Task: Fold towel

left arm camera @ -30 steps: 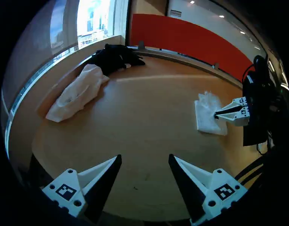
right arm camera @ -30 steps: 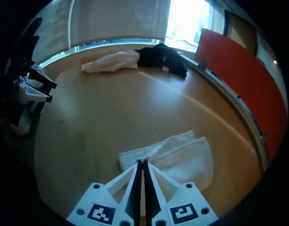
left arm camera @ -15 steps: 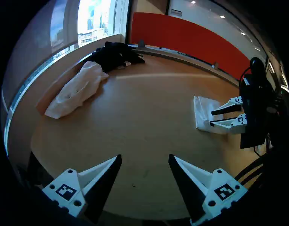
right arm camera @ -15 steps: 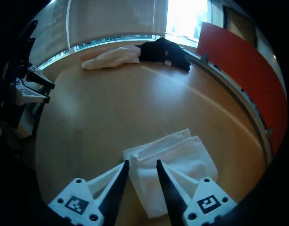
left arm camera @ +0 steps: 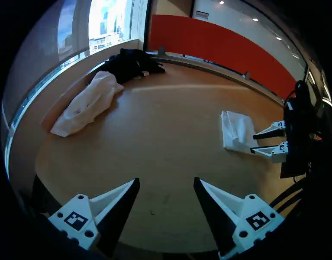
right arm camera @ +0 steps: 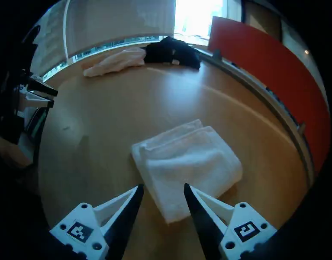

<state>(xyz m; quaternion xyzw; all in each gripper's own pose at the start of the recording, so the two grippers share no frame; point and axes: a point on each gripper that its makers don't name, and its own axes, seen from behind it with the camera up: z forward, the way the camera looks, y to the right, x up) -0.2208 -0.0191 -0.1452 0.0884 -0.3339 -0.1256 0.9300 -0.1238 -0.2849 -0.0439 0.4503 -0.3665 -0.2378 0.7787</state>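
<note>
A white towel (right arm camera: 189, 162) lies folded into a thick rectangle on the wooden table (right arm camera: 105, 112). My right gripper (right arm camera: 163, 193) is open just short of the towel's near edge, touching nothing. In the left gripper view the same towel (left arm camera: 237, 135) sits at the right, with the right gripper (left arm camera: 263, 143) open beside it. My left gripper (left arm camera: 166, 186) is open over bare wood, far from the towel. From the right gripper view the left gripper (right arm camera: 36, 93) appears at the far left edge.
A crumpled white cloth (left arm camera: 88, 104) and a black garment (left arm camera: 129, 65) lie at the table's far side by the window. A red partition (left arm camera: 226, 45) runs along the back edge. Bare wood (left arm camera: 166, 125) lies between the two grippers.
My right gripper went from shut at the towel to open and drew back from it. The towel now lies flat and folded. My left gripper has hardly moved.
</note>
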